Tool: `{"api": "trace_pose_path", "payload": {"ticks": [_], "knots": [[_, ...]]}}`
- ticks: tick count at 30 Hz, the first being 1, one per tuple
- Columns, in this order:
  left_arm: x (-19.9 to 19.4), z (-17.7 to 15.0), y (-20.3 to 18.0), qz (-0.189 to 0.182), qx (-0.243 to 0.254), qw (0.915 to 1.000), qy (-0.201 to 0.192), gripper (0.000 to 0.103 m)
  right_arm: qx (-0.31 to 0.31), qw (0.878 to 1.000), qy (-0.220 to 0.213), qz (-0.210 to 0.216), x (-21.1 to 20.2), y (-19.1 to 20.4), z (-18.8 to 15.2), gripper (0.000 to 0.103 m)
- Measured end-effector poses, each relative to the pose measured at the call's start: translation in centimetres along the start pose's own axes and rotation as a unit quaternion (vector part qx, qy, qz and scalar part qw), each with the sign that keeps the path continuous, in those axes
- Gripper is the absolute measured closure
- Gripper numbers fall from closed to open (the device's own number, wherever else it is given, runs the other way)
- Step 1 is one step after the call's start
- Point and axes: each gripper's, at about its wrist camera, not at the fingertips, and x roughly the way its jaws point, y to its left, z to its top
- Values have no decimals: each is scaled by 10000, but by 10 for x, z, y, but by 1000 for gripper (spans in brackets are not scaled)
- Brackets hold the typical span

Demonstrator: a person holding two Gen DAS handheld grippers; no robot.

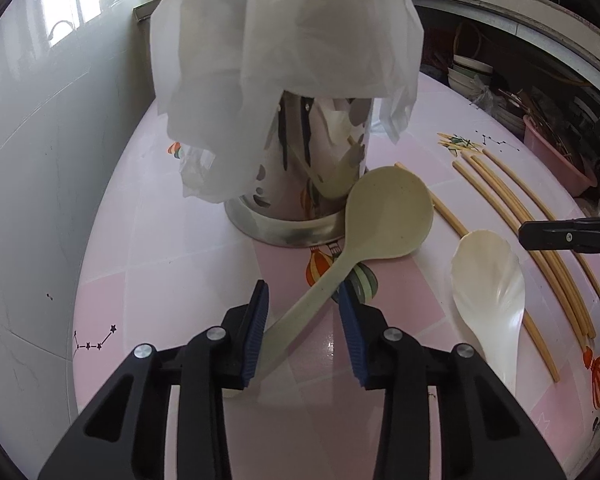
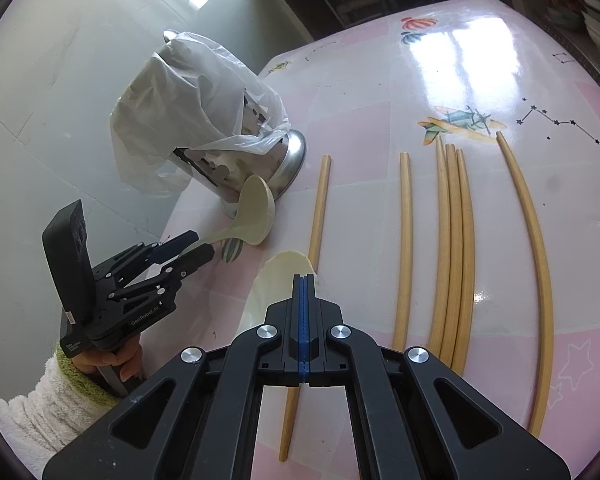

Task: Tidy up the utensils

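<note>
A shiny metal utensil holder (image 1: 320, 184) (image 2: 236, 168) stands on the pink table, draped with a white plastic bag (image 1: 280, 40) (image 2: 180, 112). A beige-green spoon (image 1: 388, 212) (image 2: 256, 208) lies with its bowl against the holder's base. Its handle runs slantwise between the blue pads of my left gripper (image 1: 302, 286) (image 2: 202, 245), and both pads touch it. A white spoon (image 1: 488, 280) (image 2: 276, 276) lies to the right. Several bamboo chopsticks (image 1: 520, 216) (image 2: 454, 240) lie spread beyond it. My right gripper (image 2: 304, 278) (image 1: 524, 236) hovers over the white spoon's handle, shut and empty.
A grey tiled wall (image 1: 40, 160) runs close along the table's left side. Stacked bowls (image 1: 468, 72) and a pink basin (image 1: 560, 160) sit past the table's far right edge. A hand in a white fleece sleeve (image 2: 40, 408) holds the left gripper.
</note>
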Motion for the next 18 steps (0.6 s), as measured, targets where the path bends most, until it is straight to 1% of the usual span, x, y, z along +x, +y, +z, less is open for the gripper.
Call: {"api": "trace_pose_path", "payload": {"ticks": [1,2,3,4,5,8,10,12,18], "knots": [[1,1,-4,22,57,10000,11,71,-11,10000,0,17,-1,0,0,103],[0,1,-7,29,95,9999,25,75,-20,10000,2,31,-1,0,0,103],[0,0,-9,45,119,9999,41,82,-25,10000,11,43,-2,0,0,103],[-1,-1,-12,57,126,9999,63,85,-32,10000,21,56,-2,1,0,103],[0,-3,-13,43,110,9998,136,92,-48,10000,25,58,-2,1,0,103],[0,-12,-18,78,86,9996,260,93,-128,9999,29,41,-6,4,-1,103],[-5,-18,-21,112,130,9995,273,95,-187,9998,19,35,-8,7,-1,103],[-9,-22,-23,93,74,9994,337,97,-218,9997,22,45,-10,10,-2,103],[-23,-37,-22,-123,-371,9977,553,97,-305,9995,27,31,-8,17,-1,103]]}}
